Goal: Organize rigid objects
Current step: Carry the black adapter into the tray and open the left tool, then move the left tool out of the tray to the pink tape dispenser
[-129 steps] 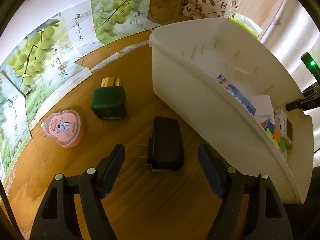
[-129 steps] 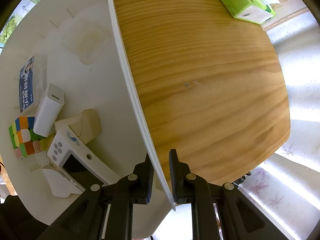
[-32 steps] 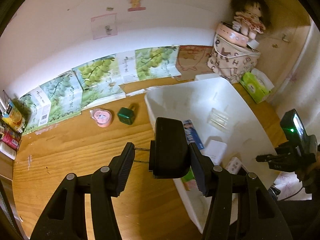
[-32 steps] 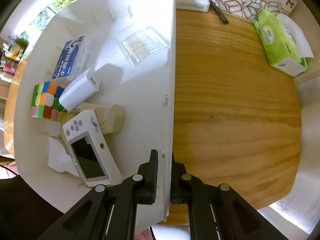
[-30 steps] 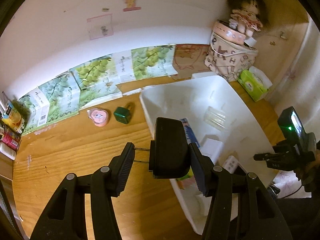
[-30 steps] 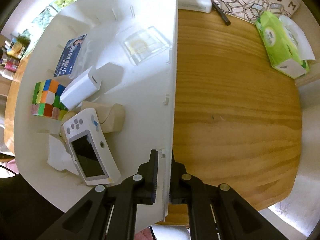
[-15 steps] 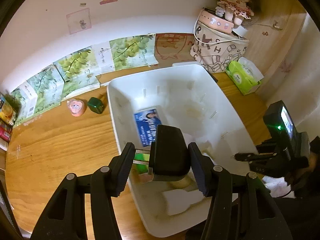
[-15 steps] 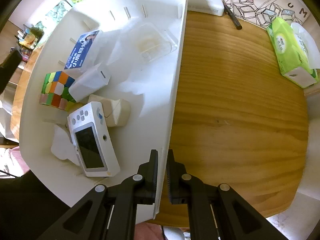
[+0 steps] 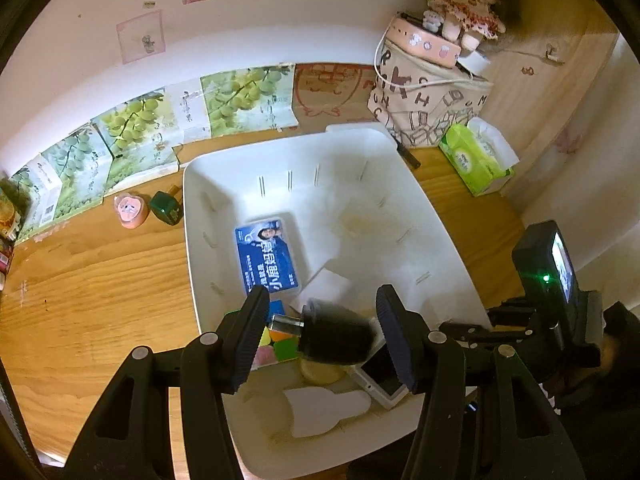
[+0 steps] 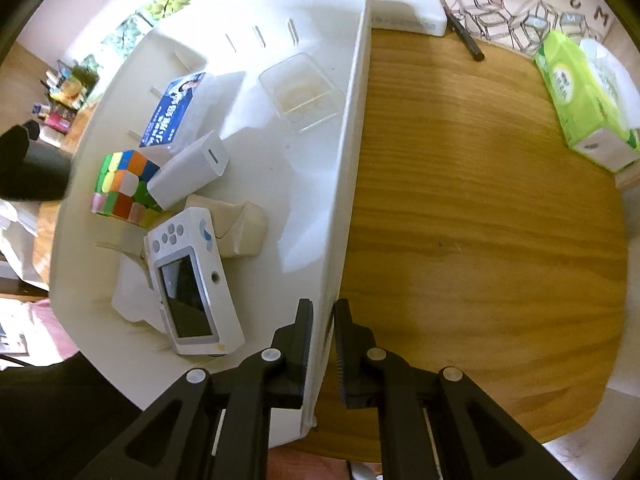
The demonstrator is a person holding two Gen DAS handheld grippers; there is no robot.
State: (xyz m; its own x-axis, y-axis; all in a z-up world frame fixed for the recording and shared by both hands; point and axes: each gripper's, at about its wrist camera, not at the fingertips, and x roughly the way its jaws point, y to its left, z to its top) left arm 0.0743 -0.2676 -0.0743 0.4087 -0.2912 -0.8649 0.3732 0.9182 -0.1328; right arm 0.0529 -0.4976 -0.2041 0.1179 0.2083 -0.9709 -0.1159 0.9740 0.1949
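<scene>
The wooden table (image 10: pixel 480 208) carries the white bin (image 9: pixel 424 216), which sits nearer the centre of the left wrist view than a second ago, when its corner lay right of the left gripper.

The left gripper (image 9: pixel 320 336) was then clamped on the black plug adapter (image 9: pixel 334 336). Its jaws are now opening, and the adapter, blurred, lies between them clear of both pads, over the bin interior above the colour cube (image 9: pixel 276 346).

The right gripper (image 10: pixel 322 338) stays astride the bin's side wall. Its jaws are opening slightly; whether the pads press the wall cannot be told.

Inside the bin lie a blue-labelled box (image 10: pixel 176 108), a white power bank (image 10: pixel 188 176) and a handheld console (image 10: pixel 188 280).

A green tissue pack (image 10: pixel 580 96) rests on the table; grape-print cartons (image 9: pixel 132 132) line the white wall (image 9: pixel 280 20).
</scene>
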